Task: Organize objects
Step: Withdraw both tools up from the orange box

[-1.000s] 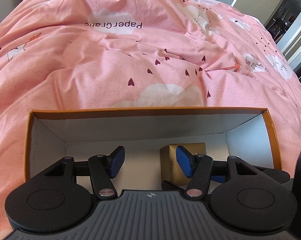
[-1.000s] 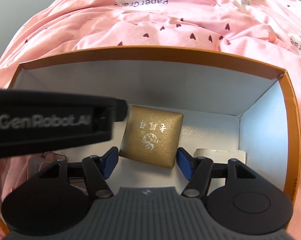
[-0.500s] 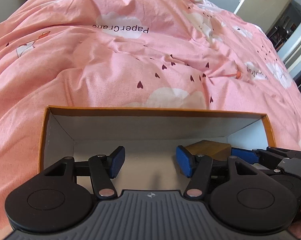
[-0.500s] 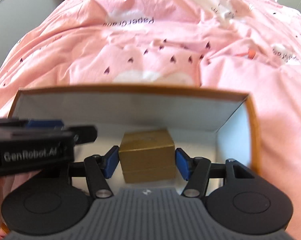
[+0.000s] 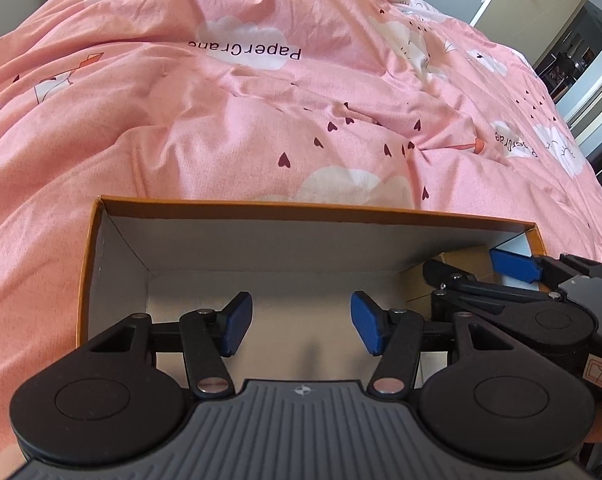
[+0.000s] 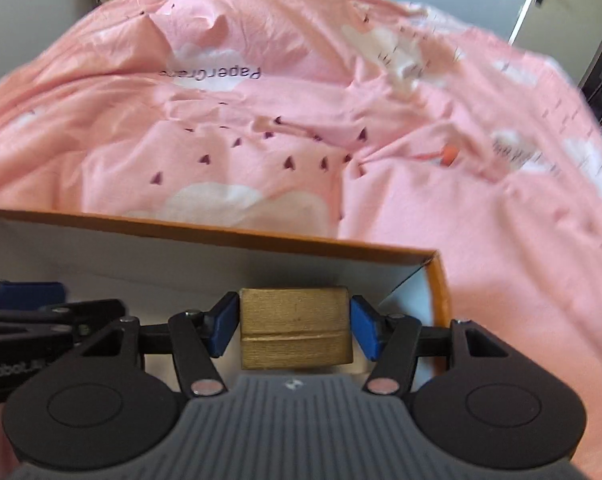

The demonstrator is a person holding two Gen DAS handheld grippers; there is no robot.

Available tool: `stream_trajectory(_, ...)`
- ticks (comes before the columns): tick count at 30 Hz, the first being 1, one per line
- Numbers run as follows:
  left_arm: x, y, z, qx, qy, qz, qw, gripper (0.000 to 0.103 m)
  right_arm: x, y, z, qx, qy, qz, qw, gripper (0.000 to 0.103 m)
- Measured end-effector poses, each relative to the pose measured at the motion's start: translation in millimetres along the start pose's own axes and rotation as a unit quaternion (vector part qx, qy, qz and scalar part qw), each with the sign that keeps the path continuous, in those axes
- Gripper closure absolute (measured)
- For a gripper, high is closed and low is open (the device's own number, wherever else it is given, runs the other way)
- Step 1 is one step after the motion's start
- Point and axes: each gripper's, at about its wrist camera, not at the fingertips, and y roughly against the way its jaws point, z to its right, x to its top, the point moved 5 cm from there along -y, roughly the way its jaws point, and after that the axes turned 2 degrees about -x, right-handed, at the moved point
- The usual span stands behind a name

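The small gold box with a woven, fabric-like surface (image 6: pixel 295 326) sits between the blue pads of the right gripper (image 6: pixel 294 330), which is clamped on its two sides. A dark seam runs across its front face where lid and base meet. It is over the right end of the orange cardboard box with the white inside (image 6: pixel 221 256), close to the right wall; whether it touches the floor of that box I cannot tell.

What could go wrong: the pads press only on the side faces, so the gold box can slip or turn if the grip is weak. It can also knock against the orange rim (image 6: pixel 439 292) if it is carried out too low.

The left gripper (image 5: pixel 301 324) is released with nothing between its pads, over the empty middle of the same orange box. Its jaws are closing a little. Around the box lies a pink quilt with dark hearts and white clouds (image 5: pixel 261 120).
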Motion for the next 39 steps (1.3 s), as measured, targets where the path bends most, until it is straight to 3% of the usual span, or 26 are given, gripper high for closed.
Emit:
stream_trajectory(5, -1.6, -1.8, 1.5, -0.001, -0.004, -0.004, 1.0000, 0.037, -3.0, 3.9, 1.6, -0.033, 0.033, 0.018, 0.999, 0.037)
stream_trajectory(9, -2.8, -1.2, 5.0, -0.002, -0.007, -0.004, 1.0000, 0.037, -3.2, 7.7, 4.5, -0.048, 0.059, 0.027, 0.997, 0.040)
stream_trajectory(19, -8.0, 13.0, 15.0, -0.006, -0.022, 0.003, 0.9997, 0.037, -6.5, 6.5, 5.8, -0.090, 0.129, 0.038, 0.987, 0.062)
stream_trajectory(22, -9.9, 21.2, 17.8, -0.003, -0.031, 0.012, 0.9994, 0.038, -6.5, 18.5, 5.8, -0.038, 0.114, 0.057, 0.991, 0.064)
stream_trajectory(26, -15.8, 34.4, 21.4, 0.015, -0.057, 0.032, 0.9977, 0.039, -10.0, 28.9, 0.9, 0.030, 0.101, 0.058, 0.993, 0.097)
stream_trajectory(32, -24.4, 43.4, 22.1, 0.042, -0.081, 0.042, 0.9949, 0.041, -19.1, 25.2, -11.9, 0.102, 0.088, 0.030, 0.990, 0.103)
stream_trajectory(39, -30.7, 46.6, 21.5, 0.047, -0.082, 0.040, 0.9947, 0.043, -24.4, 10.9, -7.1, 0.080, 0.070, 0.002, 0.994, 0.103)
